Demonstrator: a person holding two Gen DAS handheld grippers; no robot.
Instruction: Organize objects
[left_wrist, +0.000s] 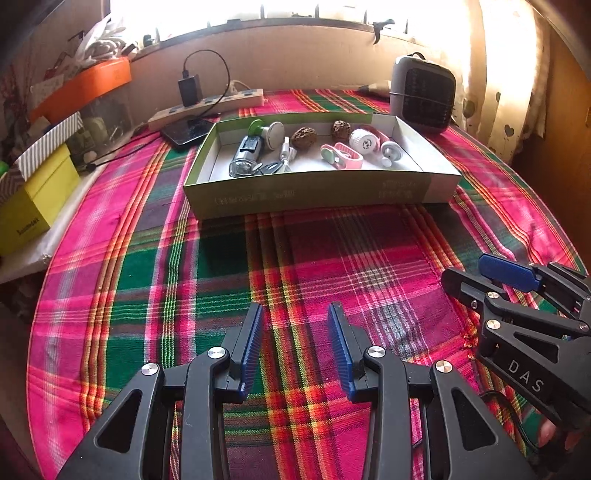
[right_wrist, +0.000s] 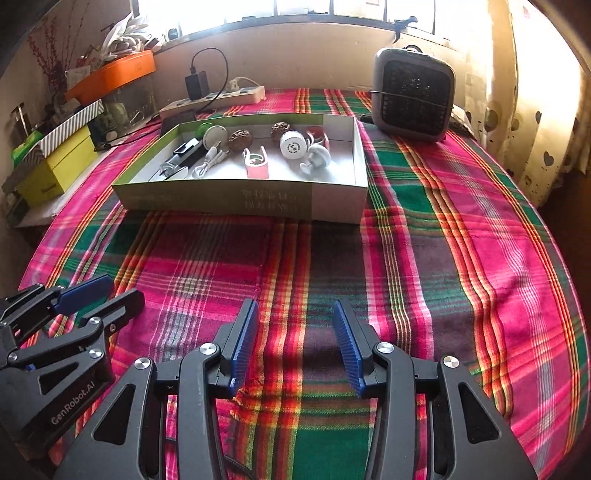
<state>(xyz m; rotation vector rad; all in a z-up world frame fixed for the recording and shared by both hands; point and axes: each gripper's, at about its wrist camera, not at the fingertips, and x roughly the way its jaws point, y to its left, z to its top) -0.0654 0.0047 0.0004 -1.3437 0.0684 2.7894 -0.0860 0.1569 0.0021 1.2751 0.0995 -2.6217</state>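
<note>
Nearest in, the left gripper (left_wrist: 295, 347) is hovering low over the plaid cloth (left_wrist: 303, 258), jaws standing well apart with nothing between them. The right gripper (right_wrist: 293, 343) is doing the same alongside it, gaping and holding nothing.

Further out, everything loose is sitting in the shallow cardboard box (left_wrist: 317, 195) at mid-table. Inside, the clear flashlight-like tube (left_wrist: 244, 155) is looking hard and slick, so I'd be gripping across its middle. The pink clip (left_wrist: 341, 156) is looking light and stiff, best pinched on its flat sides. The two walnuts (left_wrist: 303, 137) are looking rough and rigid, easy to squeeze. The white round dial (right_wrist: 292, 144) is looking smooth and apt to roll. The white cable (right_wrist: 208, 162) is looking limp, best taken at the bundle.

Past the box, the heater (right_wrist: 413, 94) and power strip (right_wrist: 221, 98) are standing back. The box's near wall is hiding the items' lower edges, and window glare is washing out the sill.
</note>
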